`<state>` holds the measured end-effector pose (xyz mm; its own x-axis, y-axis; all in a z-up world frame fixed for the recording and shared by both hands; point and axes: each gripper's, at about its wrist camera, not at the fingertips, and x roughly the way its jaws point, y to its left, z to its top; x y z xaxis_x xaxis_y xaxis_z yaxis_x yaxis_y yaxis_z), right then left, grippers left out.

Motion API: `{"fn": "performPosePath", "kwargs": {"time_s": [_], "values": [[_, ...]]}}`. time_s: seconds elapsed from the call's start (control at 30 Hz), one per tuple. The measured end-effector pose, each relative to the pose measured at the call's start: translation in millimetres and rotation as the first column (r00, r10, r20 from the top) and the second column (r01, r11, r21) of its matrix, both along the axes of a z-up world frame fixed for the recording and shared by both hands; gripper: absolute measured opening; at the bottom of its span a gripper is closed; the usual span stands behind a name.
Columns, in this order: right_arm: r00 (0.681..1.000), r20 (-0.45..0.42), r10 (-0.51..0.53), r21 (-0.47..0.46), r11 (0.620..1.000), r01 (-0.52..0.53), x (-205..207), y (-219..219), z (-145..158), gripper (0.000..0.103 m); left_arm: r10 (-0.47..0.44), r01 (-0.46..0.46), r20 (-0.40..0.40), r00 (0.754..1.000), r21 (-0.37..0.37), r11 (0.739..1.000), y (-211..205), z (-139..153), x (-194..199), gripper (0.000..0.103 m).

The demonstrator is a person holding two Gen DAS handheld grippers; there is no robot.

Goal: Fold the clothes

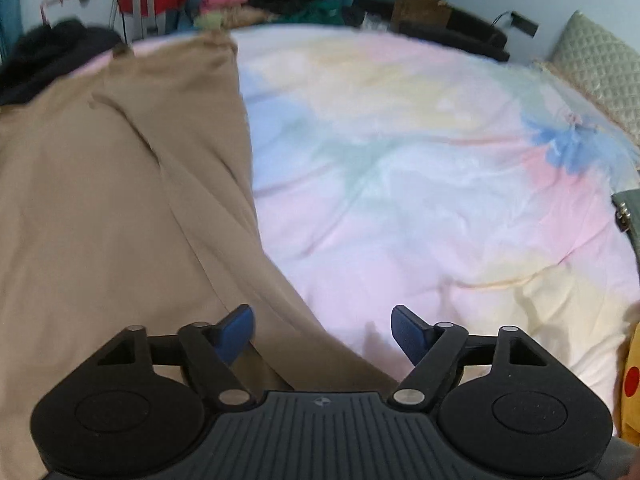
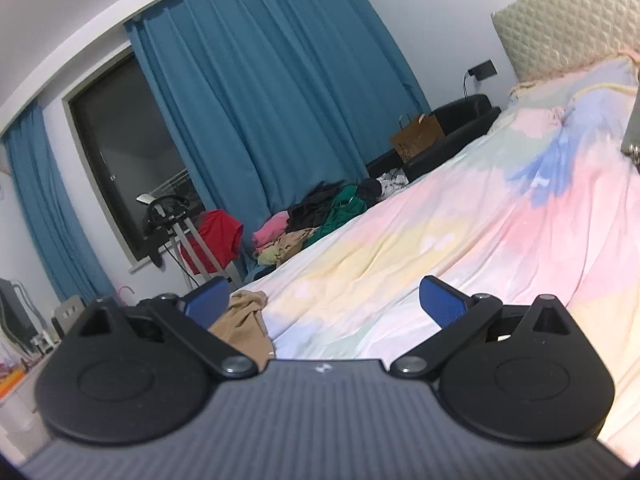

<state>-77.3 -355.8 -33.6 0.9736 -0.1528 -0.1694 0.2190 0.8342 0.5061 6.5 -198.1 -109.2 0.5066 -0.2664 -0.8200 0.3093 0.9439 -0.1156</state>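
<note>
A tan garment (image 1: 120, 200) lies spread over the left part of the pastel bed cover (image 1: 400, 160). My left gripper (image 1: 322, 316) points steeply down at the garment's right edge. Its left blue pad (image 1: 236, 332) is over the tan cloth and the other pad is over the bed cover, with the jaws apart and not pressing on anything. In the right wrist view my right gripper (image 2: 325, 286) looks almost level across the bed cover (image 2: 440, 240) with its jaws wide apart and nothing between them. A bunched end of the tan garment (image 2: 244, 320) shows just by its left finger.
A pile of mixed clothes (image 2: 320, 216) sits at the bed's far edge below blue curtains (image 2: 260, 100). A paper bag (image 2: 418, 136) rests on a black bench (image 2: 460, 116). A red garment (image 2: 212, 240) hangs on a rack. The quilted headboard (image 1: 600, 68) bounds the right side, with a yellow object (image 1: 632, 380) near it.
</note>
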Motion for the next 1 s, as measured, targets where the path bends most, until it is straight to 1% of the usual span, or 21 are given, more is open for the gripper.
{"fn": "performPosePath", "kwargs": {"time_s": [0.03,0.07,0.1,0.13,0.17,0.23,0.33,0.4,0.5,0.6,0.67,0.77,0.83,0.9,0.93,0.97,1.0], "values": [[1.000,-0.003,0.002,0.005,1.000,-0.002,0.7,-0.6,-1.0,0.103,0.005,-0.005,-0.006,1.000,0.010,1.000,0.8,-4.9,2.3,0.057],[1.000,-0.006,0.005,0.010,1.000,-0.005,1.9,-1.2,-2.2,0.103,0.010,-0.009,-0.012,1.000,0.020,1.000,1.6,-9.8,4.6,0.043],[1.000,-0.008,0.010,0.013,1.000,-0.009,2.8,-1.4,-2.8,0.103,0.015,-0.014,-0.018,1.000,0.025,1.000,3.2,-13.9,6.6,0.034],[1.000,-0.011,0.014,0.015,1.000,-0.014,3.6,-1.6,-3.3,0.103,0.021,-0.021,-0.021,1.000,0.003,1.000,9.2,-14.2,7.3,0.019],[1.000,-0.013,0.018,0.018,1.000,-0.018,4.2,-1.7,-3.9,0.103,0.027,-0.027,-0.024,0.999,-0.018,0.999,15.3,-14.5,8.0,0.009],[0.999,-0.017,0.027,0.022,0.999,-0.027,4.4,-1.2,-4.9,0.103,0.023,-0.024,-0.025,0.999,-0.064,0.998,27.4,-11.2,7.7,0.005],[0.999,-0.028,0.035,0.026,0.999,-0.035,5.9,1.2,-6.6,0.103,-0.002,-0.001,-0.025,1.000,-0.134,0.991,47.1,2.0,5.7,0.004],[0.999,-0.034,0.038,0.029,0.999,-0.037,6.9,1.2,-7.3,0.103,-0.004,-0.005,-0.044,0.999,-0.187,0.982,65.4,12.2,5.8,0.004],[0.998,-0.046,0.039,0.030,0.999,-0.037,8.9,2.8,-8.1,0.103,0.022,-0.051,-0.111,0.994,-0.270,0.962,101.8,19.1,8.1,0.004],[0.997,-0.061,0.044,0.019,0.999,-0.043,11.7,5.9,-8.9,0.103,0.046,-0.107,-0.188,0.981,-0.330,0.938,139.2,16.3,9.1,0.004],[0.996,-0.071,0.049,0.005,0.999,-0.049,13.7,8.3,-9.0,0.103,0.066,-0.139,-0.217,0.974,-0.341,0.930,159.9,11.2,8.5,0.003],[0.995,-0.089,0.055,-0.021,0.998,-0.057,16.8,13.8,-9.1,0.103,0.107,-0.185,-0.236,0.966,-0.340,0.922,183.6,-0.3,9.6,0.003],[0.993,-0.100,0.056,-0.038,0.997,-0.060,18.5,18.9,-9.1,0.103,0.108,-0.216,-0.285,0.952,-0.381,0.899,197.0,-13.9,9.4,0.003],[0.992,-0.113,0.055,-0.058,0.996,-0.062,20.8,23.5,-8.7,0.103,0.103,-0.244,-0.339,0.935,-0.408,0.880,205.0,-26.4,8.1,0.008],[0.991,-0.119,0.055,-0.066,0.996,-0.063,21.6,25.6,-8.6,0.103,0.108,-0.260,-0.357,0.928,-0.410,0.874,208.2,-31.4,8.4,0.017],[0.991,-0.124,0.055,-0.074,0.995,-0.064,22.5,27.6,-8.4,0.103,0.114,-0.275,-0.374,0.920,-0.412,0.869,211.4,-36.1,8.5,0.028],[0.990,-0.129,0.054,-0.082,0.995,-0.065,23.4,29.7,-8.3,0.103,0.119,-0.284,-0.384,0.916,-0.410,0.866,214.3,-38.6,7.2,0.034]]}}
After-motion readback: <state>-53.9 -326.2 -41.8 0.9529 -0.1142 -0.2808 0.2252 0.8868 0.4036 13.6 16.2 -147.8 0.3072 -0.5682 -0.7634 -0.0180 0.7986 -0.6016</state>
